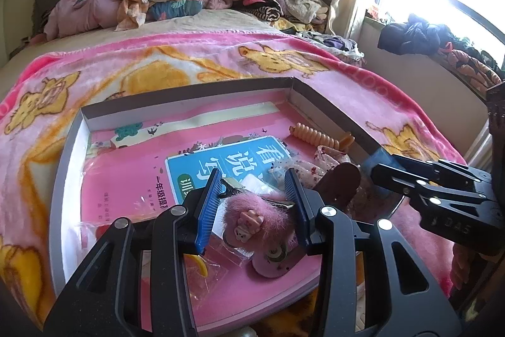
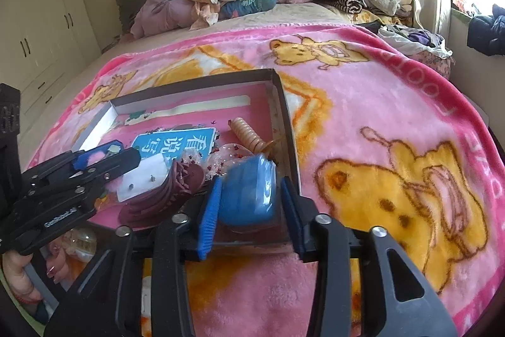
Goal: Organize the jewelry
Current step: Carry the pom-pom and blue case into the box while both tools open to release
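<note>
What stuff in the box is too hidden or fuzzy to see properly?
- Blue thing, right wrist view: motion-blurred between the right gripper fingers; grip unclear.
- Fluffy pink hair clip, left wrist view: sides hidden by the left gripper pads.
- Box near edge: hidden behind both grippers.
- Book cover: partly covered by accessories.

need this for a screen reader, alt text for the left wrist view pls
The left tool grips a fluffy pink hair clip over a shallow cardboard box on a pink cartoon blanket. The box also holds an orange spiral hair tie and a blue-labelled booklet.
</note>
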The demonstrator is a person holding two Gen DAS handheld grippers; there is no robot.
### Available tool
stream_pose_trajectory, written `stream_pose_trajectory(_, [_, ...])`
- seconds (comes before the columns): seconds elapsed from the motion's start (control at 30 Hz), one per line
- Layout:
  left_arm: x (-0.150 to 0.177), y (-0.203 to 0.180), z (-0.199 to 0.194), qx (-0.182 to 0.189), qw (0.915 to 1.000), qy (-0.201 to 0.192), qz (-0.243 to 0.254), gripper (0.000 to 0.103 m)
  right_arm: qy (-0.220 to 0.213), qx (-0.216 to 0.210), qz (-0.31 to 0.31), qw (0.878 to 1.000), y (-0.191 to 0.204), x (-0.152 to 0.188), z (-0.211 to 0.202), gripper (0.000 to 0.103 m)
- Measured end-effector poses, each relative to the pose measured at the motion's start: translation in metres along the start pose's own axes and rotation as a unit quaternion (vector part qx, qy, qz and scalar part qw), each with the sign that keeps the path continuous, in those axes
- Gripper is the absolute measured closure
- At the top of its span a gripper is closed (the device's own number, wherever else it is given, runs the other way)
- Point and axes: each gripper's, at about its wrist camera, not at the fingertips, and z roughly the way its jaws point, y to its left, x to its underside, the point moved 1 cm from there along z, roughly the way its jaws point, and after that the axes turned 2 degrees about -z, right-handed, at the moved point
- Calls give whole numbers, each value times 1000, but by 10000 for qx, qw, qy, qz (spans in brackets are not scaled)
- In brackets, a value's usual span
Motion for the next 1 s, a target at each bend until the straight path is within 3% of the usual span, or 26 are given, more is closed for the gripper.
stream_pose_trajectory(0.2, [1, -2, 1, -21, 10000, 17, 18, 69, -161, -70, 46, 9998, 2, 6, -14, 52])
stream_pose_trajectory(0.3, [1, -2, 0, -28, 10000, 5, 10, 56, -256, -36, 76, 9996, 3, 8, -23, 43])
stream_pose_trajectory(0.37, [1, -3, -2, -32, 10000, -14, 15, 53, -322, -5, 105, 9994, 2, 9, -28, 39])
stream_pose_trajectory(0.9, [11, 1, -33, -202, 9992, -333, -73, 20, -479, -195, 239, 9984, 7, 33, -64, 24])
stream_pose_trajectory(1.0, [13, 3, -38, -249, 9990, -359, -79, 18, -461, -251, 174, 9985, 13, 38, -66, 24])
